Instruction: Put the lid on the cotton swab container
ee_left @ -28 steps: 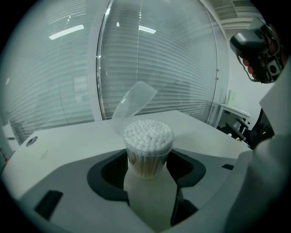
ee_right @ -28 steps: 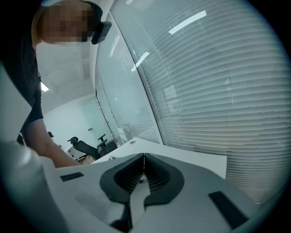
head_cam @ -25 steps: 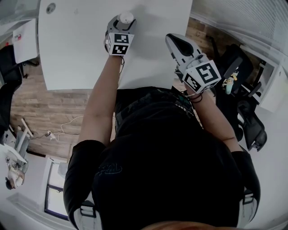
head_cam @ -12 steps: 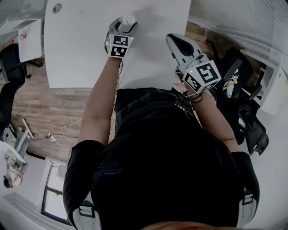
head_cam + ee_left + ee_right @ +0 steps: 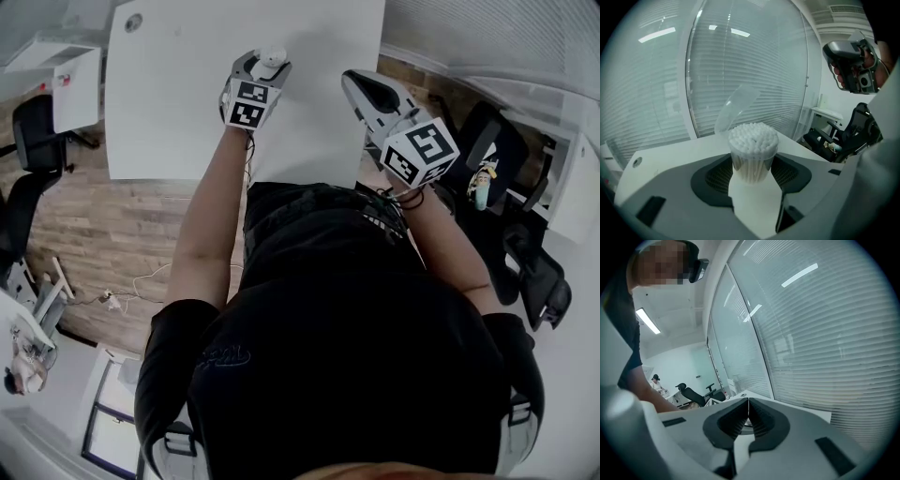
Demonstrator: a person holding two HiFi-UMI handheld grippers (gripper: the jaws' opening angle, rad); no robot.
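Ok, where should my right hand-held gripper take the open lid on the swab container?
Probably its free upper edge: the clear lid stands tilted up behind the swabs, seemingly hinged at the far rim of the container. Come from above, jaws opened first.

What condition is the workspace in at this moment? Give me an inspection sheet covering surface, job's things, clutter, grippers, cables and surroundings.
Surface: white table, bare apart from a round grommet near one corner.
Job's things: cotton swab container, full and upright; its clear lid stands tilted up behind the swabs, not on.
Clutter: nothing seen on the table.
Grippers: left gripper has its jaws closed on the cotton swab container; right gripper has its jaws together, nothing between them.
Cables: thin white cable lying on the wood floor.
Surroundings: office chairs beside the table, blinds over a glass wall.
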